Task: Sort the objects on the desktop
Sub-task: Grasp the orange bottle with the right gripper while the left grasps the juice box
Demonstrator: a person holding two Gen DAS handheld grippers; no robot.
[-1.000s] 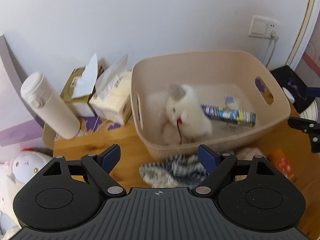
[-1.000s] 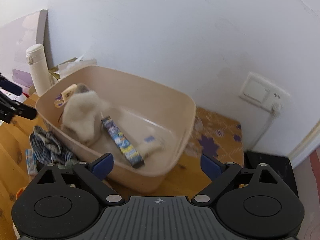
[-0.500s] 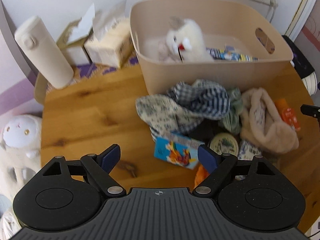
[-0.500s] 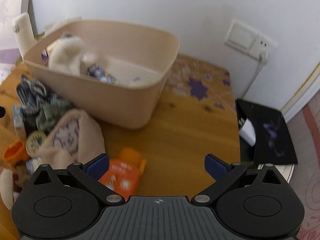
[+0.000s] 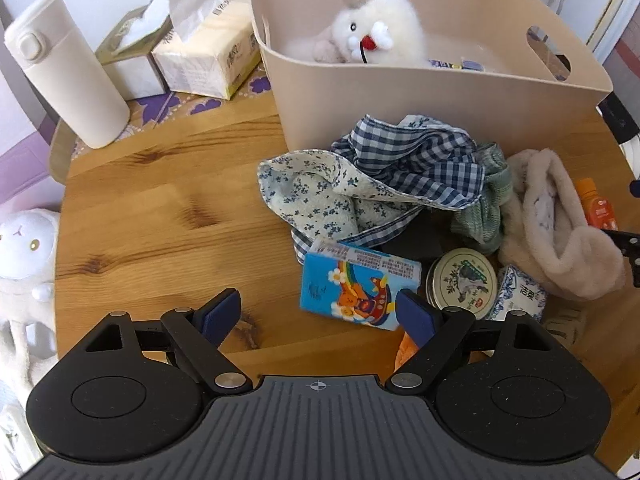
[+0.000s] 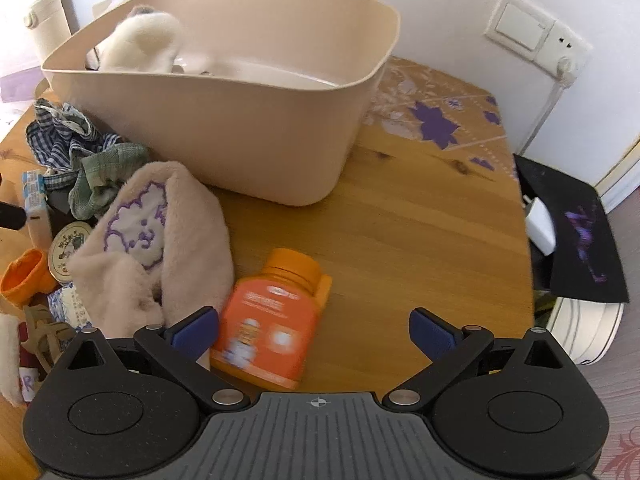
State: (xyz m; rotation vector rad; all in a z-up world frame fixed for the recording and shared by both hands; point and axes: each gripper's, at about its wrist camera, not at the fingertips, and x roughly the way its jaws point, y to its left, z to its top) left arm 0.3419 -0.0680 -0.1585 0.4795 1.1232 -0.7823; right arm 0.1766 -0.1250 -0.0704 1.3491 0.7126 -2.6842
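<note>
A beige bin (image 5: 440, 92) (image 6: 248, 136) stands at the back of the wooden table, holding a white plush toy (image 5: 376, 38) (image 6: 140, 42). In front of it lies a pile: checked and floral cloths (image 5: 380, 176), a pink fluffy pouch (image 5: 556, 224) (image 6: 160, 240), a blue cartoon carton (image 5: 352, 284), a round tin (image 5: 462, 282) and an orange bottle (image 6: 272, 320). My left gripper (image 5: 320, 316) hangs open above the table, its right finger by the carton. My right gripper (image 6: 314, 330) is open around the bottle's lower end, nothing gripped.
A white flask (image 5: 68, 72) and two tissue packs (image 5: 208, 48) stand at the back left. A white plush (image 5: 24, 252) sits off the table's left edge. A wall socket (image 6: 536, 36) and a black item (image 6: 576, 236) are off the right edge.
Both grippers have pulled back and tilted down from the bin toward the pile on the table. The plush toy now rests in the bin. Both stay open.
</note>
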